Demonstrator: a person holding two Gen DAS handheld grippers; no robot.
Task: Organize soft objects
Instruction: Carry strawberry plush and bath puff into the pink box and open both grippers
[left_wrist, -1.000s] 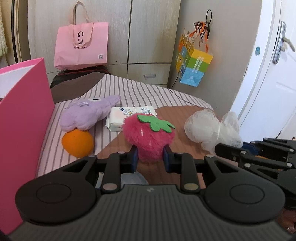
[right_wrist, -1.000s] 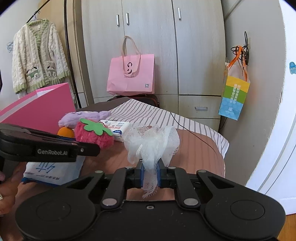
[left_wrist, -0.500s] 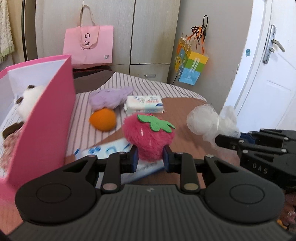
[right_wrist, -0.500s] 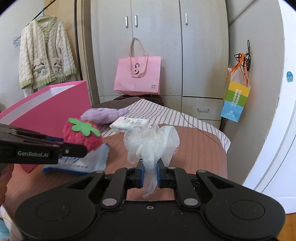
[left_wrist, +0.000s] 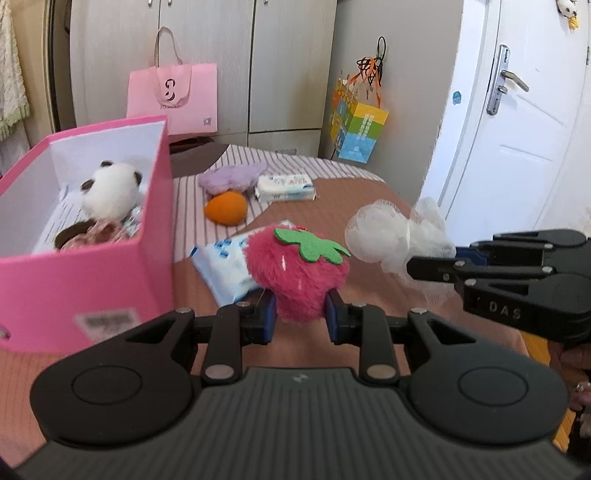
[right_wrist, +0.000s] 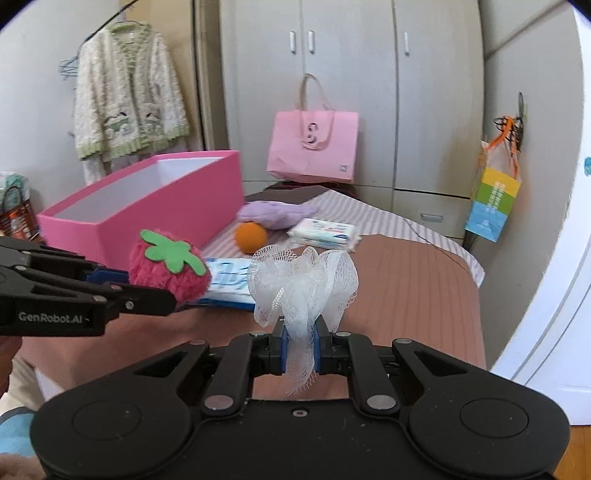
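- Left gripper: jaws clamped on the plush strawberry, pinching its lower end; the green felt leaf faces up. The toy is held off the bed, just right of the pink box.
- In the right wrist view the same strawberry sits at the tip of the left gripper, in front of the pink box long wall.
- Right gripper: jaws closed on the gathered stem of the white mesh pouf; the ruffles fan out above the fingers and a loose tail hangs below.
- In the left wrist view the pouf is right of the strawberry, near it but not touching, at the tip of the right gripper.
- The pink box is open-topped. Inside: a panda plush and a brownish soft item, blurred, can't tell what it is.
- On the bed, right of the box: a blue-and-white tissue pack lying flat, under and behind the strawberry.
- Further back from the box: an orange plush touching a lilac plush, and a wipes pack just right of those two.
- Behind the box, by the wardrobe: a pink tote bag.
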